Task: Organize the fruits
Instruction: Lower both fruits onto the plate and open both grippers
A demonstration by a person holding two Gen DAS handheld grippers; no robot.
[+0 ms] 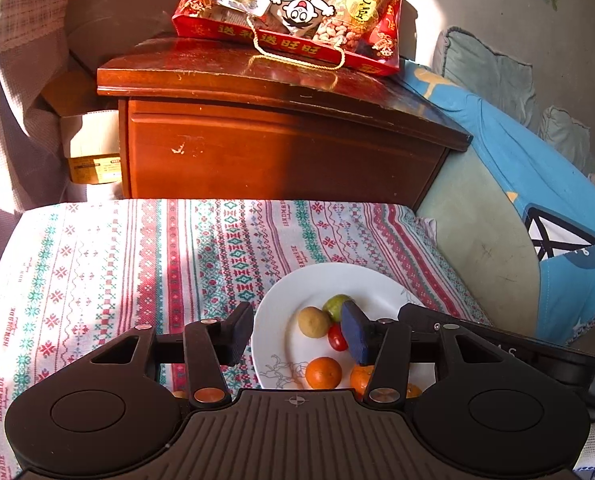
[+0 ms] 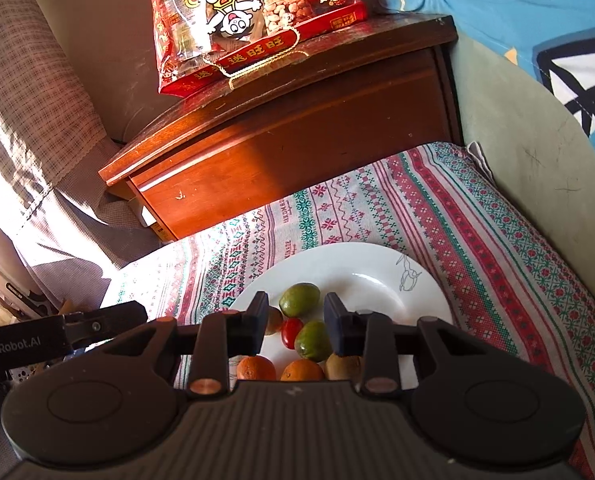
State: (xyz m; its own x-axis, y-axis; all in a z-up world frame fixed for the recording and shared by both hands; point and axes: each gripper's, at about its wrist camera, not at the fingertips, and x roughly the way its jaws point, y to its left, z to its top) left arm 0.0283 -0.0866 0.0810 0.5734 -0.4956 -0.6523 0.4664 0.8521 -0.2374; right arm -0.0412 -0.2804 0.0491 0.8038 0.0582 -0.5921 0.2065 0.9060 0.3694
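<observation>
Patterned tablecloth (image 1: 137,264), white plate (image 1: 361,280), wooden nightstand (image 1: 257,148), sunlit

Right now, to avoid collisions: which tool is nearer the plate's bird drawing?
Right. The right tool hovers just short of the bird drawing; the left tool is over the plate's opposite side.

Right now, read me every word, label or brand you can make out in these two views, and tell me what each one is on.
"GenRobot.AI": on the left gripper's black body.
"HANDMADE": woven repeatedly into the patterned cloth.
"送旺旺": upside down along the edge of the red snack bag.
"桃": on the bag's gold label; the character beside it is unclear.
Small print on the yellow box beside the cabinet: too blurred to read.
</observation>
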